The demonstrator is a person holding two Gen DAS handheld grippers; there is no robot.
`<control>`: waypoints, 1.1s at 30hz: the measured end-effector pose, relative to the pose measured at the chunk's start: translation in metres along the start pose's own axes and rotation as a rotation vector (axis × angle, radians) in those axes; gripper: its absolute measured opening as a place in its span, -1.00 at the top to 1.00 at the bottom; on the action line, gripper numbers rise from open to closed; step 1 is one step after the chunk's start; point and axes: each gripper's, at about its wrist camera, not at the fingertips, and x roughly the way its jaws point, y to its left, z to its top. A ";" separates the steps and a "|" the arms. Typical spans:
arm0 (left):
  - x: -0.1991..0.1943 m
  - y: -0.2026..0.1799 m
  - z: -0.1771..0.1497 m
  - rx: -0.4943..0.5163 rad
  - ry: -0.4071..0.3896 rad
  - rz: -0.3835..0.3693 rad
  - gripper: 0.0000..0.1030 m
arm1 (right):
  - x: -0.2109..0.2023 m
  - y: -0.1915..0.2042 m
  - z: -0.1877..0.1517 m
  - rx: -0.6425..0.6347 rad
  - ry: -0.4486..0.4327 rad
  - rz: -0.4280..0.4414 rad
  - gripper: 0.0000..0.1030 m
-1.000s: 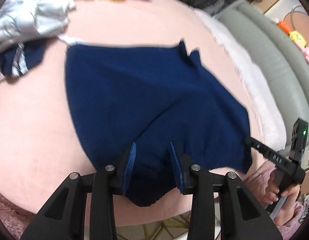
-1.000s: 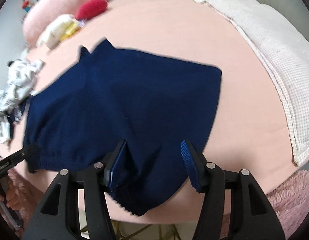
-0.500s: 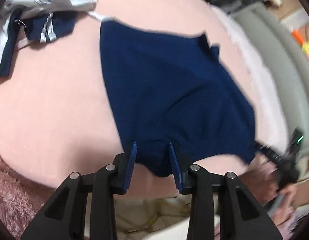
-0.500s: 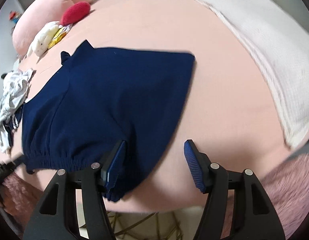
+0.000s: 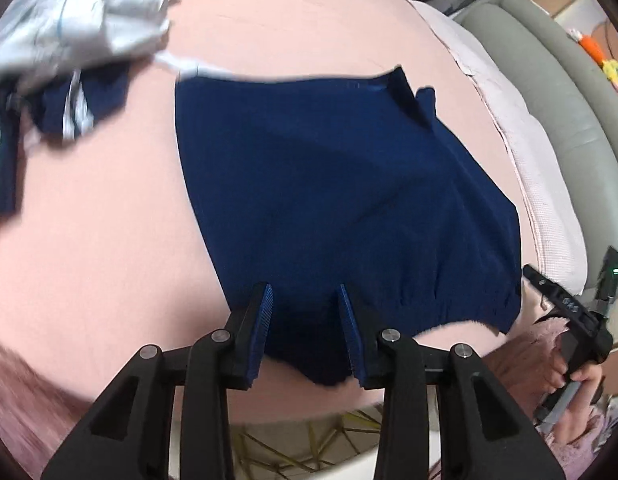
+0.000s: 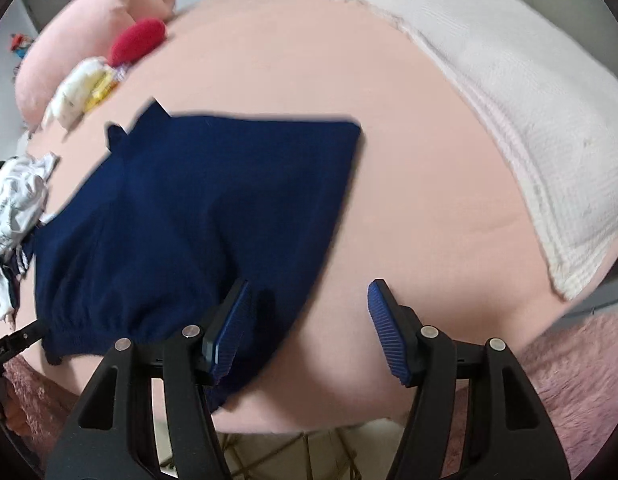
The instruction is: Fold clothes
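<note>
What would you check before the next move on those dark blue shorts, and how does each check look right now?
1. Navy shorts lie spread flat on the pink sheet: ok.
2. Left gripper has the waistband end between its fingers: ok, but whether the pads press it, cannot tell.
3. Right gripper holds cloth: not ok, it stands open with only the shorts' edge beside one finger.
4. Bare sheet on the side toward the white blanket: ok.
5. Pile of other clothes kept apart from the shorts: ok, though a white strip reaches their corner.
</note>
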 end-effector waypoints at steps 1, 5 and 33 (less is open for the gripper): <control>-0.001 0.001 0.013 0.034 -0.012 0.022 0.30 | -0.004 0.008 0.006 -0.034 -0.020 0.016 -0.20; 0.012 -0.002 0.058 0.101 -0.049 0.062 0.29 | -0.006 0.065 0.036 -0.218 -0.075 0.077 -0.20; 0.037 0.052 0.104 -0.002 -0.118 0.183 0.48 | 0.169 0.213 0.149 -0.410 -0.002 0.150 0.38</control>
